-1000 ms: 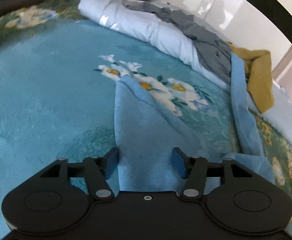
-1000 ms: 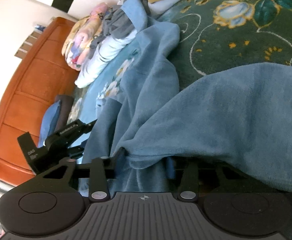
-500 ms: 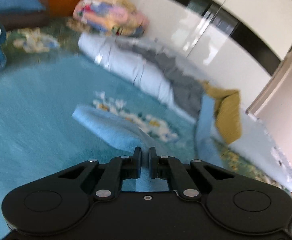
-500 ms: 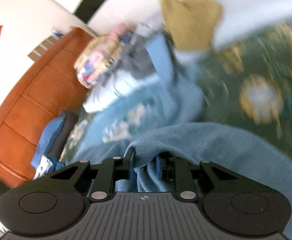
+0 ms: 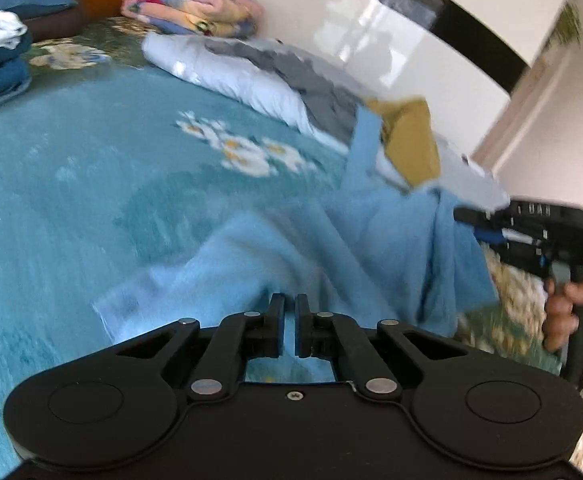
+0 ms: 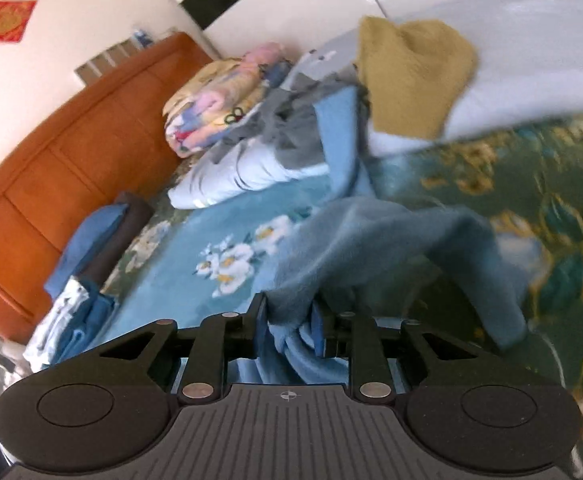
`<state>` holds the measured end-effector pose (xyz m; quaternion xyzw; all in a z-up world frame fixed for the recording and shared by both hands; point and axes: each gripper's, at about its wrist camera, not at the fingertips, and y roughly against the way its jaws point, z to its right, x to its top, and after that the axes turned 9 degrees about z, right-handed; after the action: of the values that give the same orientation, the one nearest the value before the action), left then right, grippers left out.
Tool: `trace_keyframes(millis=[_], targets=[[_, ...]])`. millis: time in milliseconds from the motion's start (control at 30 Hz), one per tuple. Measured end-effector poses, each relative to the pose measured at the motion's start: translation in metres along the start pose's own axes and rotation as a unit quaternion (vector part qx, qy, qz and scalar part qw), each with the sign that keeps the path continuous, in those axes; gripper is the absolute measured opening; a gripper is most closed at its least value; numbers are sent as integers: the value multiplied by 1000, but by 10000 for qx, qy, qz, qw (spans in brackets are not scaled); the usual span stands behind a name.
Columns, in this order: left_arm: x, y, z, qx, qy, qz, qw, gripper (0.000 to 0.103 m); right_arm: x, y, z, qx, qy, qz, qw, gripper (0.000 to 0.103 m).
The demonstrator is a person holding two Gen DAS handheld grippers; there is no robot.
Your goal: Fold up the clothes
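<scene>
Across the middle of the bed point(image 5: 51, 208), a light blue garment point(image 5: 331, 248) is lying rumpled on the teal flowered blanket, stretched between both grippers. The left gripper point(image 5: 290, 322) is pinching a thin fold of it, its jaws nearly together. The right gripper point(image 6: 289, 322) is clamping a bunched edge of the same garment; its jaws have just been opening a little, cloth still between them. Along the far edge of the bed, a grey garment point(image 6: 287, 136) and a mustard garment point(image 6: 411, 76) are draping over a pale rolled quilt point(image 6: 235, 176), with a folded floral quilt point(image 6: 215, 108) sitting towards the wooden headboard point(image 6: 71, 160).
</scene>
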<state>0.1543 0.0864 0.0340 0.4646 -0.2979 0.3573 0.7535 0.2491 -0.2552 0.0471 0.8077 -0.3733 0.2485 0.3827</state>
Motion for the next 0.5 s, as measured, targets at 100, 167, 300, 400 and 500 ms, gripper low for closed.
trace_keyframes(millis=[100, 167, 300, 400, 500], targets=[[6, 4, 6, -72, -198, 80, 9997, 2, 2, 7, 6, 77, -115, 108, 9998, 30], [16, 10, 8, -128, -246, 236, 9993, 3, 7, 5, 9, 192, -334, 177, 9991, 41], [35, 18, 12, -78, -360, 538, 9979, 3, 14, -7, 16, 285, -861, 253, 9956, 42], [44, 17, 10, 47, -325, 623, 9975, 4, 17, -22, 22, 77, -1124, 320, 9931, 40], [50, 15, 10, 101, -323, 666, 9972, 12, 19, -31, 31, -156, -1368, 404, 9896, 21]])
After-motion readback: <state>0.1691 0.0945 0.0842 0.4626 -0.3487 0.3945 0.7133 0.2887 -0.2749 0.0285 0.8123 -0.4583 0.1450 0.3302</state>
